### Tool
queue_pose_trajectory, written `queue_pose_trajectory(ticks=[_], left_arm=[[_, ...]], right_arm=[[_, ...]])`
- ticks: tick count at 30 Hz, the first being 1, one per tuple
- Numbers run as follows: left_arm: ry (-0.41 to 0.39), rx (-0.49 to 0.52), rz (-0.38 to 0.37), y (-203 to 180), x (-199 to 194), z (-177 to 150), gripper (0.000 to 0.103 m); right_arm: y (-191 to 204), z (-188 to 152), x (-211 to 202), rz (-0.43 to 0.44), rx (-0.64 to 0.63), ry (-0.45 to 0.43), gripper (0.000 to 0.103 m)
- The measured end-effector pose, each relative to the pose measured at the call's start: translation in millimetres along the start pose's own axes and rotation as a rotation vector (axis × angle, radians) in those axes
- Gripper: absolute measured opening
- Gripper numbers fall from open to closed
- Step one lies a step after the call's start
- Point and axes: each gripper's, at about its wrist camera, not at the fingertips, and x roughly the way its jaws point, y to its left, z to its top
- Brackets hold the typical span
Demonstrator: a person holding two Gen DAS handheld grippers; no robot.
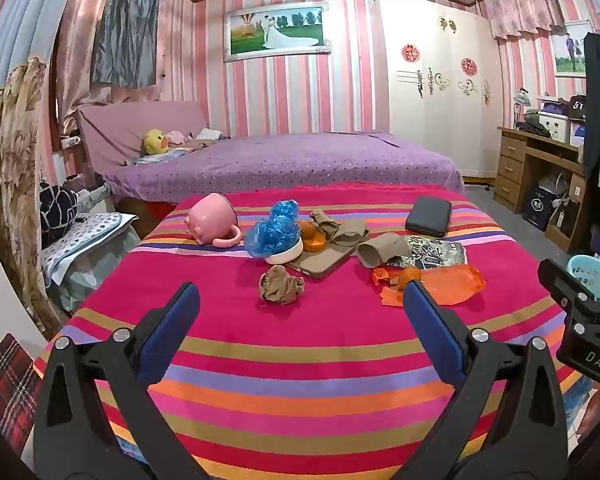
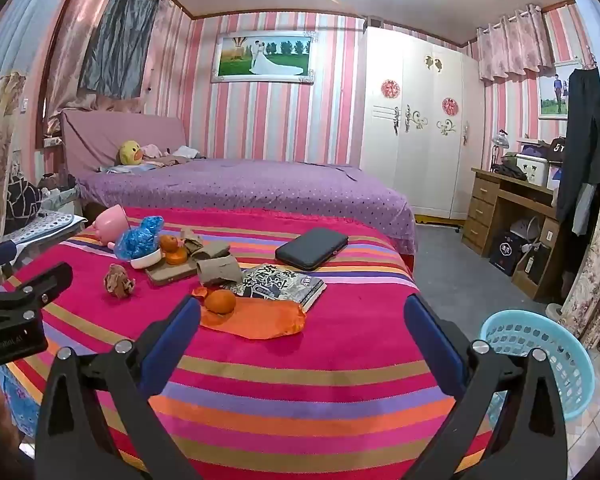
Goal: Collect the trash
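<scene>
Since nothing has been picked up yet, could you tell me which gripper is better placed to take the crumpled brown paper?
Left. The paper lies just ahead between its open fingers; from the right gripper it sits far off to the side.

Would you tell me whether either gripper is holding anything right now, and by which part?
Nothing is held: the left gripper and right gripper both stand open and empty.
</scene>
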Motion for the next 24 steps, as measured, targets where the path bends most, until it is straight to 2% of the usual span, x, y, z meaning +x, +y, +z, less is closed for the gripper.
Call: queue_pose_trajectory(ticks=[3, 5, 24], left_arm=[[-0.014, 0.009, 0.008, -2, -2, -1, 0.098], [-0.014, 0.006, 0.008, -3, -3, -1, 0.098], [-0.007, -0.002, 0.009, 3, 0, -2, 0.098]], right_arm=[[-1, 1, 3, -0.004, 0.002, -0.003, 0.099], [0, 0, -4, -0.003, -0.004, -0.035, 0.099], [1, -3, 0, -0.008, -0.002, -0.020, 0.099]])
